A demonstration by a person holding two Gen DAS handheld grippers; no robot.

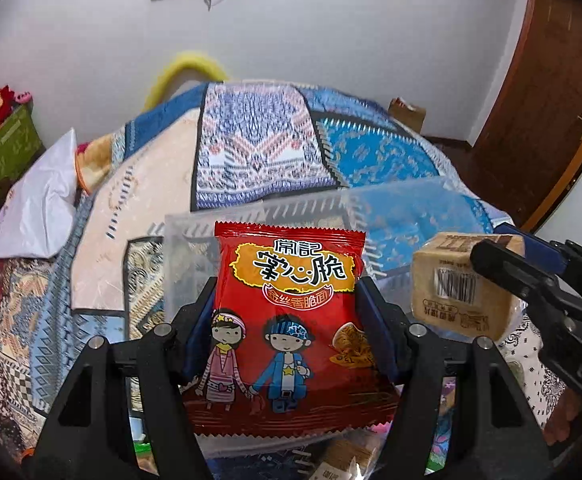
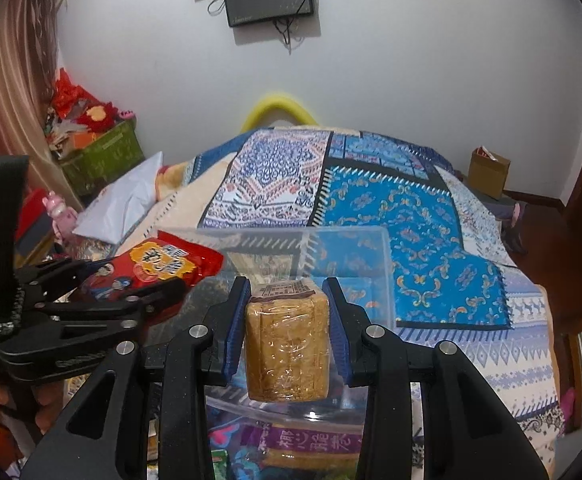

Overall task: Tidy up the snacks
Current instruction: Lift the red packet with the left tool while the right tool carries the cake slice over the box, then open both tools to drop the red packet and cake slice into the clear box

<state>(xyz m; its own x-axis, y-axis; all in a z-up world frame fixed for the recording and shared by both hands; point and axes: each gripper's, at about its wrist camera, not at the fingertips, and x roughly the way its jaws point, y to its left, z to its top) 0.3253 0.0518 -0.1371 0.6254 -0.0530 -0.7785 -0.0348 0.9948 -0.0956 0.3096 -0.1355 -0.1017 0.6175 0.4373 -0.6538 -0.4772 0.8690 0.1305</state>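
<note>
My left gripper (image 1: 287, 300) is shut on a red noodle-snack packet (image 1: 287, 320) with two cartoon children on it, held upright above a clear plastic box (image 1: 195, 232). The packet also shows in the right wrist view (image 2: 163, 266), at the left. My right gripper (image 2: 287, 300) is shut on a tan wrapped biscuit block (image 2: 285, 344), held over the same clear box (image 2: 347, 240). In the left wrist view that block (image 1: 463, 288) and the right gripper's fingers (image 1: 531, 276) show at the right.
A patterned blue quilt (image 2: 411, 216) covers the bed under the box. More snack packets (image 2: 307, 444) lie below the grippers. A white pillow (image 1: 39, 204) and a green crate (image 1: 7, 148) are at the left, a cardboard box (image 2: 489, 172) and a wooden door (image 1: 543, 92) at the right.
</note>
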